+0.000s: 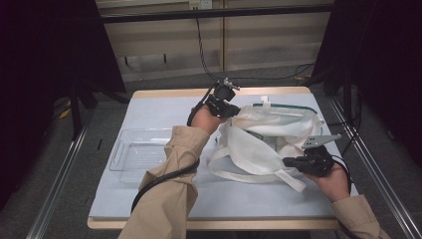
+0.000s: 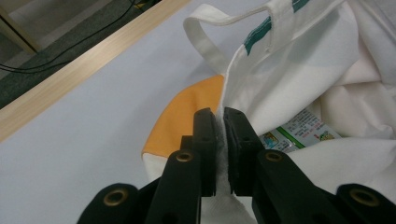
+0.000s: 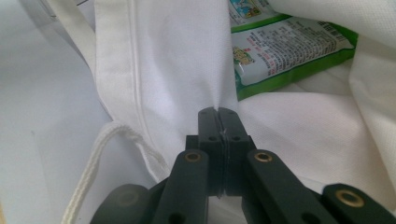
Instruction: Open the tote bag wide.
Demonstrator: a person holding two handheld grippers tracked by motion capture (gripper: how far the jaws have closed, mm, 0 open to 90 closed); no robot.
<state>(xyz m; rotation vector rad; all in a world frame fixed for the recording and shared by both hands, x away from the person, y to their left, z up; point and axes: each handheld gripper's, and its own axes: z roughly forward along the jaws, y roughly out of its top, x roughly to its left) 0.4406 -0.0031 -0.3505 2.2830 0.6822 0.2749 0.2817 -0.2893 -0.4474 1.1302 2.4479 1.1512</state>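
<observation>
On the left part of the table, a clear plastic tray sits on the pale blue mat, well apart from the bag. Right of it, the left forearm in a tan sleeve reaches toward the far side, and the left gripper meets the far left edge of the white cloth bag. In the left gripper view, the left gripper has its jaws drawn narrow on a fold of the bag's rim, with the white cloth pinched between the pads. An orange patch lies on the mat just beside that fold, and a white strap loops up to a green-trimmed band.

The bag lies crumpled in the middle and right of the table, its mouth spread between the two grippers. A green and white packet lies inside it. A white cord trails beside the bag's seam near the right gripper.

At the near right, the right gripper grips the bag's near edge. In the right gripper view, the right gripper has its jaws pressed together on the white cloth.
</observation>
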